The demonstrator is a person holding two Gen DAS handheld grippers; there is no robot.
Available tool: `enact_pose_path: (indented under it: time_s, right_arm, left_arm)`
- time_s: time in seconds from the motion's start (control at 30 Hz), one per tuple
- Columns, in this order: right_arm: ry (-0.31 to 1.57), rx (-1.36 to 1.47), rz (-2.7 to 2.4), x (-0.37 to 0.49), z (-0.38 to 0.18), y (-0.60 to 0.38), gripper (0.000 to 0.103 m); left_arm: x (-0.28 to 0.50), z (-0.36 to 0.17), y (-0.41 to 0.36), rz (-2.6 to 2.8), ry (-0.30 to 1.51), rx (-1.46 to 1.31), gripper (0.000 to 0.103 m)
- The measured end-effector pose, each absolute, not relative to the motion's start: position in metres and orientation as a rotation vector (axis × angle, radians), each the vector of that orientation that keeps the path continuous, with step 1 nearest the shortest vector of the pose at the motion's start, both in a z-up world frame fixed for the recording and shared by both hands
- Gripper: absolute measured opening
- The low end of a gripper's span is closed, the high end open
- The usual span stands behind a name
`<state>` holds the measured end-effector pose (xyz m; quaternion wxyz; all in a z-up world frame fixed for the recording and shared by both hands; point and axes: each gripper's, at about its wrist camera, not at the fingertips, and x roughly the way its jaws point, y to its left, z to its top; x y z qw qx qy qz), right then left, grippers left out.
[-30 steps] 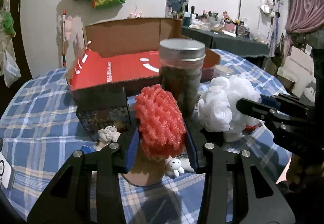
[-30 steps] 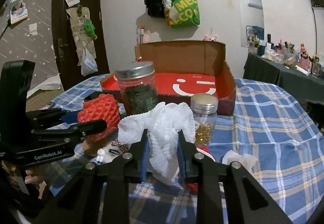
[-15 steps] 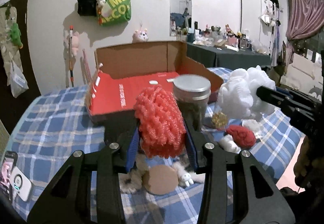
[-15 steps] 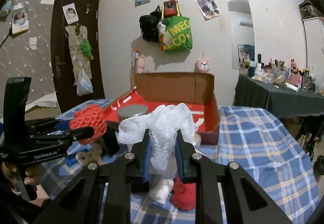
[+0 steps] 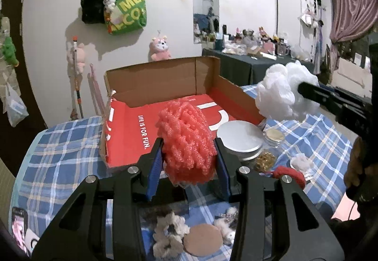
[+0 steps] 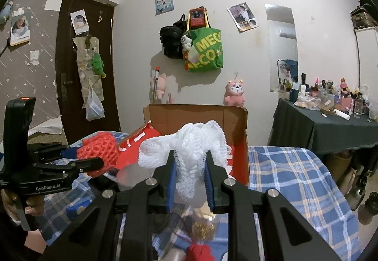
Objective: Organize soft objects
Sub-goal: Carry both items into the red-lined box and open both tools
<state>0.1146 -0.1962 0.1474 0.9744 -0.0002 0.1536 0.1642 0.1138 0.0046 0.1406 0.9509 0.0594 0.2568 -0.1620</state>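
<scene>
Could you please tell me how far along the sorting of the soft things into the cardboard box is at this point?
Done: nothing soft lies in the cardboard box yet. In hand: the left tool grips the red foam net and the right tool grips the white mesh puff, both held above the table, short of the box. Left: the red yarn ball and fluffy scrunchie lie on the tablecloth.

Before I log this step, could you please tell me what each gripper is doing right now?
Left gripper: closed on the red foam net.
Right gripper: closed on the white mesh pouf.
</scene>
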Motion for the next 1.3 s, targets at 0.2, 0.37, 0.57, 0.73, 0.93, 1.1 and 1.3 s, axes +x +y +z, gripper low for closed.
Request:
enact_pose_path:
  time_s: [0.2,0.37,0.57,0.73,0.93,1.1,1.3]
  right_arm:
    - [0.358,-0.036,0.36,0.148,0.151,-0.193,0.023]
    - [0.422,-0.073,0.406,0.185,0.156,-0.186,0.023]
    - [0.554,-0.101,0.462,0.25,0.158,-0.174,0.023]
    - [0.669,-0.118,0.452,0.319,0.149,-0.163,0.023]
    - [0.78,-0.138,0.372,0.4,0.124,-0.149,0.023]
    - [0.84,-0.153,0.337,0.442,0.102,-0.142,0.023]
    - [0.86,-0.203,0.309,0.455,0.088,-0.137,0.031]
  left_arm:
    - [0.144,0.141,0.006,-0.351,0.572,0.135,0.039]
    - [0.18,0.148,0.006,-0.386,0.632,0.148,0.039]
    - [0.233,0.154,-0.003,-0.395,0.691,0.204,0.039]
    - [0.291,0.144,-0.015,-0.407,0.779,0.236,0.039]
    - [0.364,0.118,-0.026,-0.415,0.849,0.278,0.039]
    - [0.41,0.093,-0.025,-0.383,0.906,0.266,0.039]
    - [0.432,0.07,-0.027,-0.345,0.96,0.287,0.042]
